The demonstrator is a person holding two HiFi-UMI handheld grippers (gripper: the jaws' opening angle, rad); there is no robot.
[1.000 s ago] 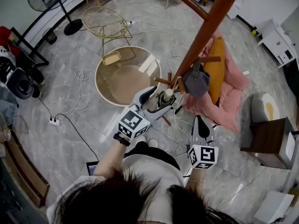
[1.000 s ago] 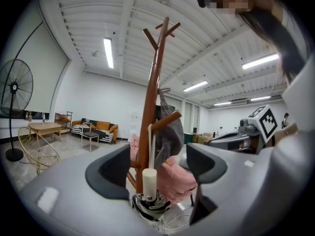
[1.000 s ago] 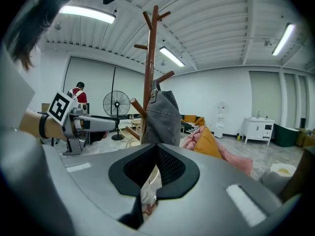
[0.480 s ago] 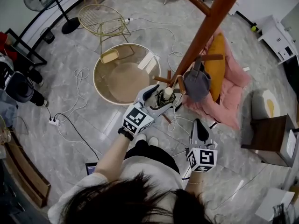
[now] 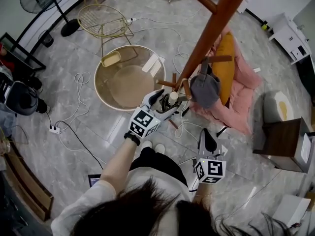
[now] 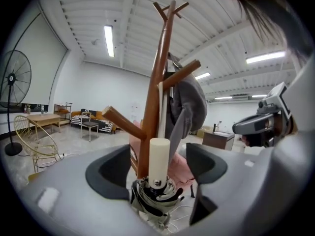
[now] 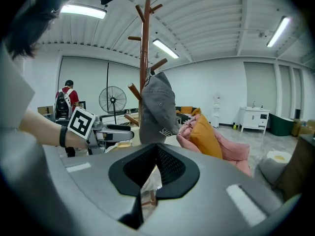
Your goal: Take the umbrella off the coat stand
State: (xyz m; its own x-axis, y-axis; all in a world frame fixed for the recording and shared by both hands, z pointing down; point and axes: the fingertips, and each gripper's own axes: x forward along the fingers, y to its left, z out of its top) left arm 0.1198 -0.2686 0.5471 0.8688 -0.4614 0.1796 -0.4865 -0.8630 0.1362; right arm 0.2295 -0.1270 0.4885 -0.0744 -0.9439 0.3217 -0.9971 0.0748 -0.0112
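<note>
Umbrella (image 5: pixel 170 101), folded with its cream handle up, sits at 7 o'clock of the coat stand (image 5: pixel 212 27) pole in the head view. The left gripper (image 6: pixel 156 162) is spread around the handle without touching it. The right gripper (image 5: pixel 206 134), at 5 o'clock, is pressed together on nothing.

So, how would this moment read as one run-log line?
phase: pre-grasp | left gripper: open, fingers flank cream umbrella handle | right gripper: shut, empty | umbrella: not yet off coat stand
</note>
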